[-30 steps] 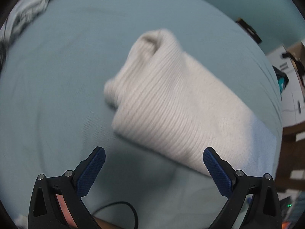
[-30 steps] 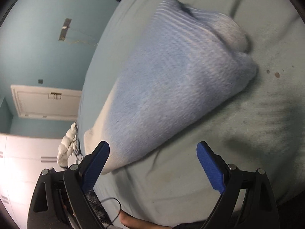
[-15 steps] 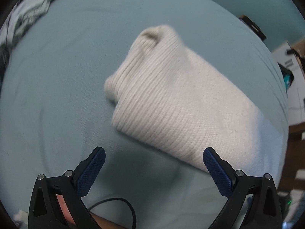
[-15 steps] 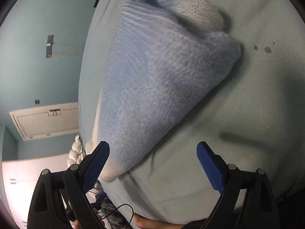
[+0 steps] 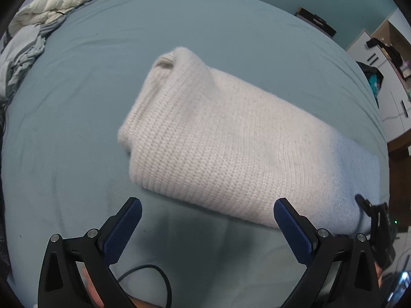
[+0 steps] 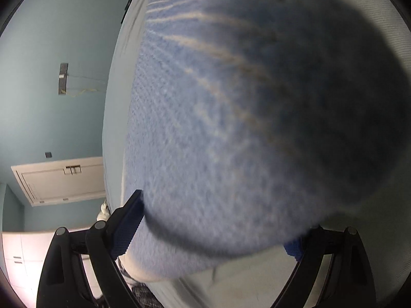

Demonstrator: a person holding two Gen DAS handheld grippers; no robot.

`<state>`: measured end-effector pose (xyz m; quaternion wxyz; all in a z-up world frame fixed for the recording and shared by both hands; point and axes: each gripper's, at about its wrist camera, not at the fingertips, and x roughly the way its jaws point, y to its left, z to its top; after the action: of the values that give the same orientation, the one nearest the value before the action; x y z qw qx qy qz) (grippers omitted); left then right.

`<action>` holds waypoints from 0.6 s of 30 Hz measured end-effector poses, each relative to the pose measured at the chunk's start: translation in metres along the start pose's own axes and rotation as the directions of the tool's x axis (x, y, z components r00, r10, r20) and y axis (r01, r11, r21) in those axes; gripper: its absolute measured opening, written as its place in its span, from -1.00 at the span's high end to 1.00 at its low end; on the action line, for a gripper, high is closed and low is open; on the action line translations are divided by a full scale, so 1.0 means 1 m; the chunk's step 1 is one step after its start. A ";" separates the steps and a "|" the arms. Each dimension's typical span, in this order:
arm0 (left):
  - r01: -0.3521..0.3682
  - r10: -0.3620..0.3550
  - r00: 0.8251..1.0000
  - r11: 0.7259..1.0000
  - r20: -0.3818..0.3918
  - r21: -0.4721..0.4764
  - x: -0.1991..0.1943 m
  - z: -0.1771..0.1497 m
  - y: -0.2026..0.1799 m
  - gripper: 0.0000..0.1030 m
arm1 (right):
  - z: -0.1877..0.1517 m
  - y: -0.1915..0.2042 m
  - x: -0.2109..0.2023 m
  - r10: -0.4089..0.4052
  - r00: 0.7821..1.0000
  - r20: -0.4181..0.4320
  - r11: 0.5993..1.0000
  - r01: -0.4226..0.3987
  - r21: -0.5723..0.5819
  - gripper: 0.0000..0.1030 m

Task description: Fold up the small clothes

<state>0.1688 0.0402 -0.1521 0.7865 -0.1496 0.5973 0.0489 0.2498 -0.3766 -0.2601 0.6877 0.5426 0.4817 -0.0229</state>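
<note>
A folded knit sweater (image 5: 226,138), cream fading to pale blue at its right end, lies on the blue-green bed sheet (image 5: 77,102). My left gripper (image 5: 208,215) is open and empty, just short of the sweater's near edge. In the right wrist view the sweater's blue end (image 6: 244,128) fills most of the frame, very close and blurred. My right gripper (image 6: 213,220) is open with the blue end between its jaws; the left pad (image 6: 125,228) touches the knit, the right pad (image 6: 292,247) is mostly hidden behind it.
A heap of white and grey clothes (image 5: 33,33) lies at the bed's far left corner. White cupboards (image 5: 385,82) stand beyond the right edge. A black cable (image 5: 154,277) loops below my left gripper. A white door (image 6: 61,179) and teal wall show on the left.
My right gripper has moved forward onto the sweater's blue end, which now sits between its jaws. My left gripper has stayed open and barely shifted.
</note>
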 end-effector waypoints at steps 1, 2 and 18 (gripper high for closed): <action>0.005 -0.005 1.000 1.000 -0.008 0.002 0.002 0.000 -0.001 -1.00 | 0.000 -0.001 -0.002 0.007 1.000 0.010 1.000 -0.007 0.008 -0.76; 0.009 -0.009 1.000 1.000 -0.012 0.003 0.002 0.000 -0.001 -1.00 | -0.001 -0.001 -0.004 0.013 1.000 0.019 1.000 -0.013 0.012 -0.76; 0.040 -0.043 0.998 0.997 -0.037 -0.072 0.009 0.005 0.011 -1.00 | -0.011 -0.004 -0.033 0.018 1.000 0.021 0.999 -0.018 0.036 -0.76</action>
<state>0.1729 0.0514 -0.1611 0.7700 -0.1907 0.6068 0.0508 0.2230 -0.3861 -0.2398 0.6830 0.5590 0.4691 -0.0310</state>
